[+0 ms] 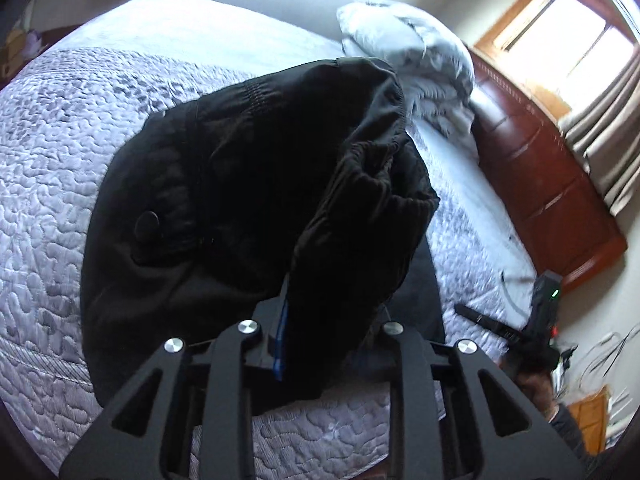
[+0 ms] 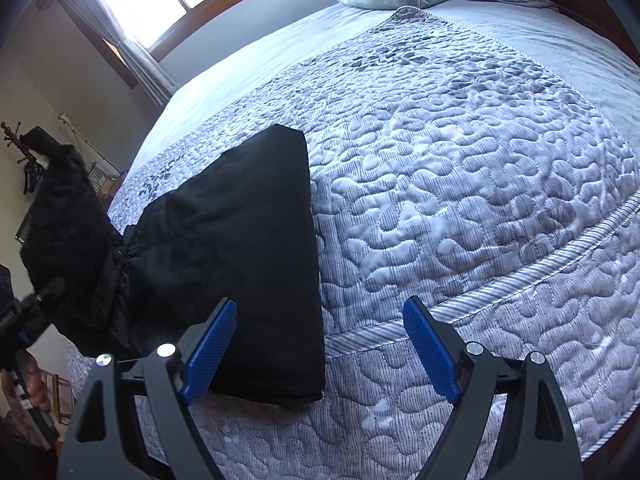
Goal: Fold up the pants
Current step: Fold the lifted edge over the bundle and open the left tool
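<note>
Right wrist view shows the quilted bed (image 2: 460, 168) filling most of the frame, with the black pants (image 2: 240, 248) lying across the lower left as a flat, straight-edged panel, so at least one fold looks done. Their other end rises off the bed toward the left edge, bunched and hanging from the left gripper (image 2: 24, 320). In the left wrist view that lifted part, with its gathered waistband (image 1: 384, 152), fills the centre, and the left gripper (image 1: 320, 336) is clamped on the cloth. A crumpled duvet (image 1: 408, 52) sits at upper right. The right gripper (image 2: 320, 344) hovers at lower centre with its jaws apart, holding nothing. Laying the raised end over the flat part and smoothing it appears to remain.
</note>
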`<state>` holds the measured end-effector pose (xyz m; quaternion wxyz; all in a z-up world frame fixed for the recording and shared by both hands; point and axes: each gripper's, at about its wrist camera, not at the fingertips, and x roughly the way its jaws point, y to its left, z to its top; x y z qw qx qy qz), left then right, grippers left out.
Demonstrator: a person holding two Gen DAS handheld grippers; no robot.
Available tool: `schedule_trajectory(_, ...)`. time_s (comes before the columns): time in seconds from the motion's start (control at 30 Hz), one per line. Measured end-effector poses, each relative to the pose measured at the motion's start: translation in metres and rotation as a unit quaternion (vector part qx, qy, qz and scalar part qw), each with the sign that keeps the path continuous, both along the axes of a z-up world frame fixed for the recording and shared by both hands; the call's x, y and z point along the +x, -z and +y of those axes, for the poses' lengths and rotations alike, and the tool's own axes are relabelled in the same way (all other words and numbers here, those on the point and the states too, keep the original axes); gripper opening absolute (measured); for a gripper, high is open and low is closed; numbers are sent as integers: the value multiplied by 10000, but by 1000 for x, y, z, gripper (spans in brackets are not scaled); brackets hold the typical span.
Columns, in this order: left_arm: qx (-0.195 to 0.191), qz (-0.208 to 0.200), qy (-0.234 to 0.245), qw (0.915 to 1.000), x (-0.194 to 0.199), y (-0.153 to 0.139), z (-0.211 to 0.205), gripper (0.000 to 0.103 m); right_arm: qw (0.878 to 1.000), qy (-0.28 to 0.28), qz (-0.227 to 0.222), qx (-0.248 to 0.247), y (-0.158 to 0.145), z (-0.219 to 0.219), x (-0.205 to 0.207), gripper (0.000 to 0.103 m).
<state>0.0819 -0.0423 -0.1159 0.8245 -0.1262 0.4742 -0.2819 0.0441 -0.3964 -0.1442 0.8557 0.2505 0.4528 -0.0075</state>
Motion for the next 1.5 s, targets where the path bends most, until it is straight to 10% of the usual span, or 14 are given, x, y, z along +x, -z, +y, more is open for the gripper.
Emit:
schedule_trajectory(0.63,487,228,681,9962,-16,39,-32,80,9995,-65,-292,53,-24,8,5,87)
schedule_trajectory(0.97,-631,437,-530,9956,-18,12,44,90,9950,-605,-576,542,-46,43,28,96)
schedule_trajectory(1.17,466,-98,-1518,9873,-15,10,88,92,9872,-1011,-476,1142,-42,76,55,96)
schedule_trajectory(1.5,947,260,-1707,9804,0,45,107,92,9798,-1175,91,1613,-17,113,95,96)
